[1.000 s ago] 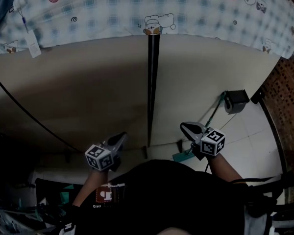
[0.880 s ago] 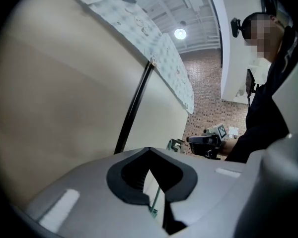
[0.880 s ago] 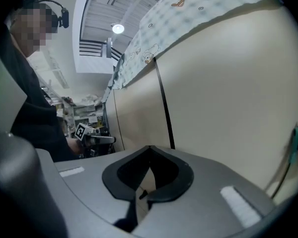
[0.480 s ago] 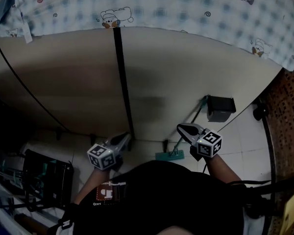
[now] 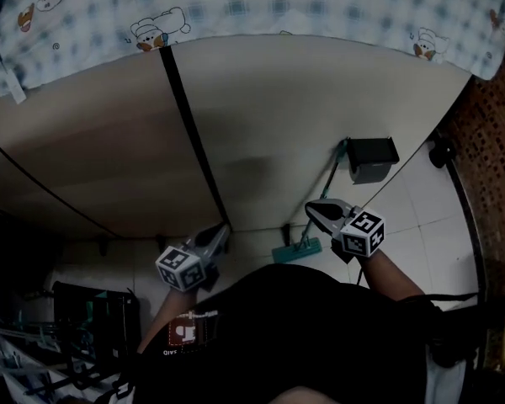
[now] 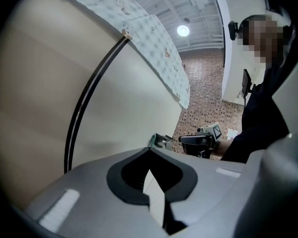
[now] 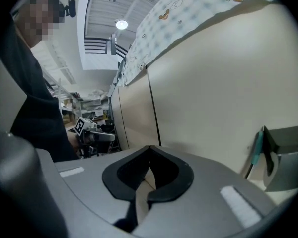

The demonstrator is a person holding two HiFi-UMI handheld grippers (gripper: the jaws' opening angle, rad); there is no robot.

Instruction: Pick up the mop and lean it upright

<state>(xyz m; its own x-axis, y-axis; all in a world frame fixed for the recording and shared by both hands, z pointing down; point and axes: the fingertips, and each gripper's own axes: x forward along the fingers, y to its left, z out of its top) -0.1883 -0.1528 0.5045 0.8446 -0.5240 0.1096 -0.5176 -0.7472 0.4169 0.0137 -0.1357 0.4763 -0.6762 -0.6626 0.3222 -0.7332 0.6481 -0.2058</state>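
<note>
Mop (image 5: 296, 250) stands with its teal head on the tiled floor (image 5: 421, 217) at the foot of the beige wall (image 5: 261, 99), its handle slanting up beside a dark box (image 5: 372, 158). Right gripper (image 5: 313, 211) hangs near the mop, jaws together and empty. Left gripper (image 5: 221, 231), farther off, is likewise closed on nothing.

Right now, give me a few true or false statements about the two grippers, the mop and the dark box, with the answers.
1. The right gripper is clamped on the mop handle. False: its jaws are shut on nothing.
2. The left gripper is shut and empty. True.
3. The mop's teal head lies at the foot of the beige wall. True.
4. The dark box sits on the left gripper's side. False: it is on the right gripper's side.
</note>
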